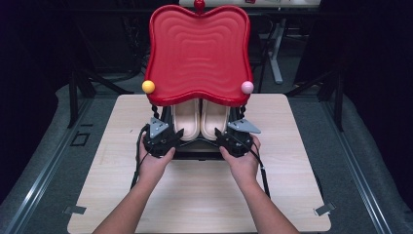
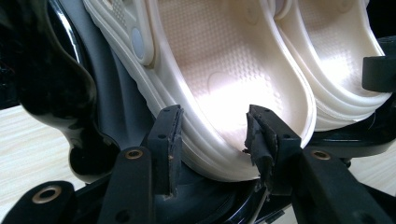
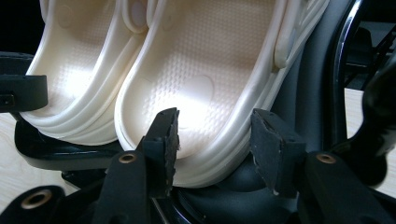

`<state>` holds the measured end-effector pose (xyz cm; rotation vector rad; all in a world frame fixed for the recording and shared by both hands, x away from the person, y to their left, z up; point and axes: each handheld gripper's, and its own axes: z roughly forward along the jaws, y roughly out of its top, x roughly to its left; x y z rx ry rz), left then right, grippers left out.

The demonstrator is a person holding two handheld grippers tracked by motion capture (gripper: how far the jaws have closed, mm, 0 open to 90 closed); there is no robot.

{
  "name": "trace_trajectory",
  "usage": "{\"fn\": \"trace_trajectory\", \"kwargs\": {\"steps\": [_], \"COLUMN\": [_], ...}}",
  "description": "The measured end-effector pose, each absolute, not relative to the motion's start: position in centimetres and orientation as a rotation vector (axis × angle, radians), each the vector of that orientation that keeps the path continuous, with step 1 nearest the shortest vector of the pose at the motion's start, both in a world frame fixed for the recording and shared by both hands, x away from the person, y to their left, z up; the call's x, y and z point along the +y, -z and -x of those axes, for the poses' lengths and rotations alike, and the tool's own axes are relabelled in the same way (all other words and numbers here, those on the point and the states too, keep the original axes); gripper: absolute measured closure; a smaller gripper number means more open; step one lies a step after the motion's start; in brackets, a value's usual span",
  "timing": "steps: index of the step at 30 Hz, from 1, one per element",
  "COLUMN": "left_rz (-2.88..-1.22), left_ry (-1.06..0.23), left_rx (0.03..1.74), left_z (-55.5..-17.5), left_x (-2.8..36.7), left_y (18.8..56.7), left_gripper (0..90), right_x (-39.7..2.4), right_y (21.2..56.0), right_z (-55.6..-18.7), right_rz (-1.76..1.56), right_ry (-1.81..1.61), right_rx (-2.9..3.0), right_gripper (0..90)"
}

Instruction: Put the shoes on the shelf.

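Centrally on the light wooden bench (image 1: 292,146) sits a black glossy case (image 2: 51,93) with its red wavy-edged lid (image 1: 198,53) raised upright; a yellow ball (image 1: 148,87) and a pink ball (image 1: 247,87) mark the lid's lower corners, a red ball (image 1: 199,5) its top. Two cream clogs lie side by side inside, heels toward the person.

Left tool (image 1: 163,139): held at the case's near-left edge. In the left gripper view its jaws stand apart, straddling the heel rim of the left clog (image 2: 224,70); one pad sits against the outer sole edge, the other over the footbed. Whether the pads press the rim I cannot tell. Not closed.

Right tool (image 1: 234,139): mirrored at the near-right edge. In the right gripper view its jaws are likewise spread, bracketing the heel of the right clog (image 3: 201,70), with a gap visible at the outer pad.

Clearance: the clogs touch each other along their inner sides and sit close to the case walls. Bare bench surface lies open on both sides of the case and in front of it, toward the person. The lid overhangs the clogs' toe ends.
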<state>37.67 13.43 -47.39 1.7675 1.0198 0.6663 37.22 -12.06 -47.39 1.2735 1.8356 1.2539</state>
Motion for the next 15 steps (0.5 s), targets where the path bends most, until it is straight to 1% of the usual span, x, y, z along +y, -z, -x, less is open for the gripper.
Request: {"fn": "trace_trajectory", "kwargs": {"steps": [3, 15], "left_rz": [-1.763, -1.763], "left_ry": [-0.65, -0.658], "left_rx": [1.021, 1.02], "left_z": [-37.75, -37.71], "left_x": [13.6, 13.58], "left_y": [47.38, 47.38], "left_gripper": [56.2, 55.7], "right_x": [-12.17, -12.12], "right_y": [47.36, 47.35], "right_z": [-37.29, -37.25], "right_rz": [-1.274, -1.275], "right_ry": [-1.26, -1.253], "right_rx": [1.841, 1.839], "right_gripper": [52.5, 51.7]}}
